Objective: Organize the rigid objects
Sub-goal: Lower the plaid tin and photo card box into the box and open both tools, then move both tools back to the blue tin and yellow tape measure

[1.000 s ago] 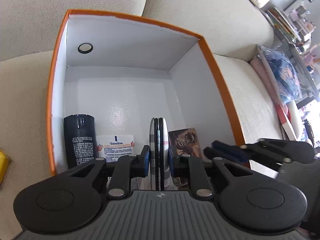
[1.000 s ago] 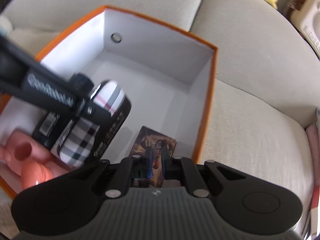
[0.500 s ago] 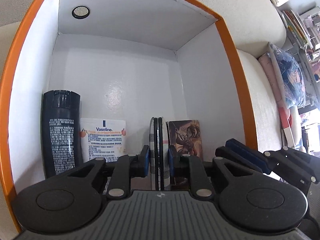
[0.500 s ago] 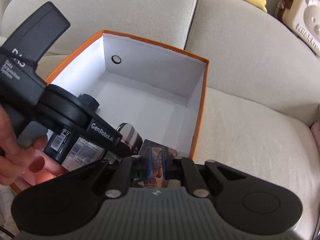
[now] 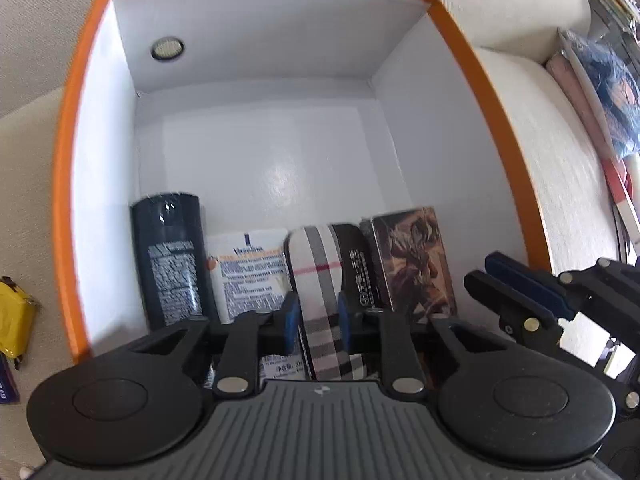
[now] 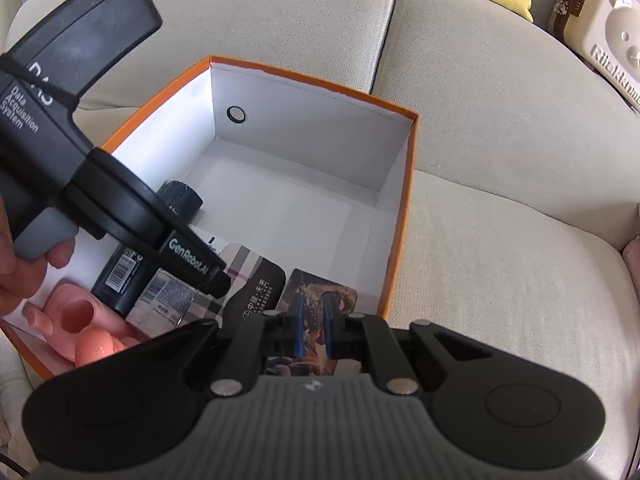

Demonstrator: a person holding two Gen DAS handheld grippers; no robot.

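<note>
Four items (image 5: 168, 260) beside plaid case (image 5: 320, 272)

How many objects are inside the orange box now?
5: dark bottle at left, Vaseline packet, plaid case held by the left gripper, illustrated card box at right, pink piece at the near-left corner. Others may be hidden.

Orange box (image 5: 64, 184), white inside, on the sofa. Along its near wall, left to right: dark bottle (image 5: 170, 264), Vaseline pack (image 5: 250, 276), plaid case (image 5: 320, 280), illustrated card box (image 5: 412, 260).
</note>
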